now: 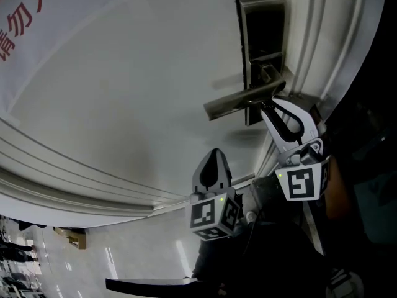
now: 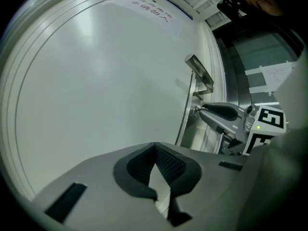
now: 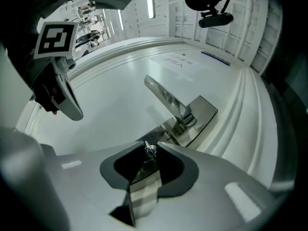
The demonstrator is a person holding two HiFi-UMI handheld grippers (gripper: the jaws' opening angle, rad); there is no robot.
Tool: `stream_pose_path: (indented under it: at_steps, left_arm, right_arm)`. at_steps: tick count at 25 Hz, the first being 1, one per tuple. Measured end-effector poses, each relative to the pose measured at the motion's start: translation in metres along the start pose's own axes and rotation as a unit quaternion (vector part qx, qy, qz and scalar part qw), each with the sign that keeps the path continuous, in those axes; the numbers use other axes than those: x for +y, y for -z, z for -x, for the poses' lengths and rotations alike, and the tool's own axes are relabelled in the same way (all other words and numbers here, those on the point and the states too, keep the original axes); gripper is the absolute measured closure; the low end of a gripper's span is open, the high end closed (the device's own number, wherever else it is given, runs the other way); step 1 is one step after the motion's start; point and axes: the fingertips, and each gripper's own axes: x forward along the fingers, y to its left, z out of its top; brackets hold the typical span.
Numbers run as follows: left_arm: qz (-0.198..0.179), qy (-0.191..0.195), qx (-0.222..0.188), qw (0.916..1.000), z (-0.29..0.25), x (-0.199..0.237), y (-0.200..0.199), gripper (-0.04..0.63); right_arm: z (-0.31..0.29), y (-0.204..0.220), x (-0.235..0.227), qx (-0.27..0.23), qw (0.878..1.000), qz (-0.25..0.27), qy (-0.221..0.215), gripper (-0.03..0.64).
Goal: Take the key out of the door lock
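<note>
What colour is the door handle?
The door handle is shiny silver metal; the right gripper view shows it best.

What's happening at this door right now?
A person works two handheld grippers at a white door. The right gripper has its jaws closed on the small silver key at the dark metal lock plate, near the silver lever handle; the key looks not yet pulled out. The left gripper hangs off the door, jaws together, empty.

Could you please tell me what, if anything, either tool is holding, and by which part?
The right tool pinches the key by its head, at the lock plate. The left tool is shut on nothing.
</note>
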Motion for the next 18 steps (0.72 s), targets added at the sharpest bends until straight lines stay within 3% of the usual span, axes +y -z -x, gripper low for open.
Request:
stream_pose_path:
  at_steps: [5, 7, 18]
  left_arm:
    - [0.005, 0.013, 0.002, 0.9999, -0.001, -0.002, -0.001, 0.595]
    - [0.004, 0.014, 0.001, 0.9999, -0.002, 0.0, -0.003, 0.596]
    - [0.008, 0.02, 0.008, 0.9997, -0.007, 0.008, -0.005, 0.596]
  right_arm:
    - [-0.002, 0.003, -0.001, 0.023, 0.999, 0.03, 0.0, 0.557]
    - [-0.002, 0.003, -0.001, 0.028, 0.999, 0.044, 0.007, 0.6]
    - [-0.002, 0.004, 0.0, 0.05, 0.993, 0.103, 0.006, 0.604]
